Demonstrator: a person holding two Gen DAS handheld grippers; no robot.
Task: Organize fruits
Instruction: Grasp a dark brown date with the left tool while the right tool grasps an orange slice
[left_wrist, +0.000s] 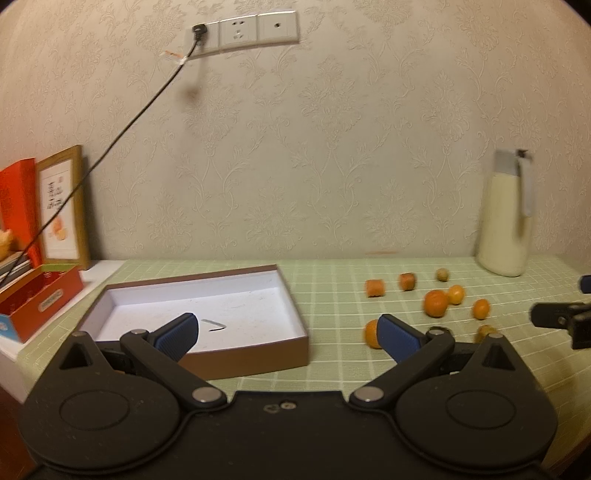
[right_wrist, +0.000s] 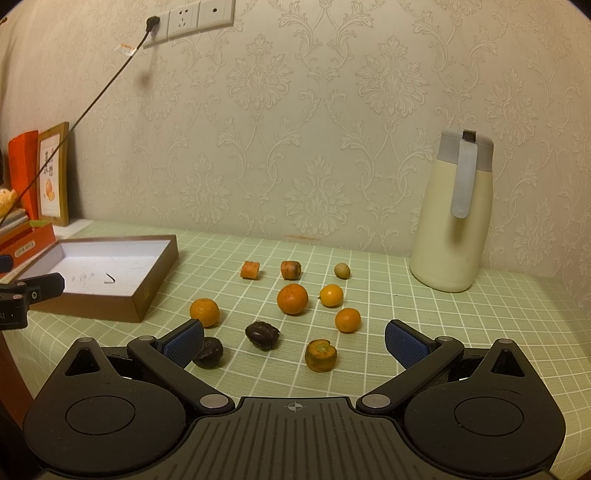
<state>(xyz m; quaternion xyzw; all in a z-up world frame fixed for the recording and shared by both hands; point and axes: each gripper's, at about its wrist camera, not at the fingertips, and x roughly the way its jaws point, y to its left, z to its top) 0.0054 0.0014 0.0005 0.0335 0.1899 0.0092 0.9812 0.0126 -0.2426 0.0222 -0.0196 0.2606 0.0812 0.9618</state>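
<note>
Surface (right_wrist: 480, 332) with a green checked cloth carries everything. Biggest on it is a tall cream jug (right_wrist: 456, 221) with a grey lid, standing upright at 2 o'clock by the wall. Next is the flat brown box (right_wrist: 147, 291) at 10 o'clock; its white inside holds no fruit, only a small dark curved bit (right_wrist: 110, 279). Between box and jug the fruits lie loose on the cloth: a big orange (right_wrist: 292, 299) in the middle, a second orange (right_wrist: 204, 312) near the box, small oranges, cut carrot bits and two dark fruits. The right gripper (right_wrist: 293, 343) has its fingers wide apart, holding nothing. The left gripper (left_wrist: 288, 334) is spread wide too, over the near edge of the box.
</note>
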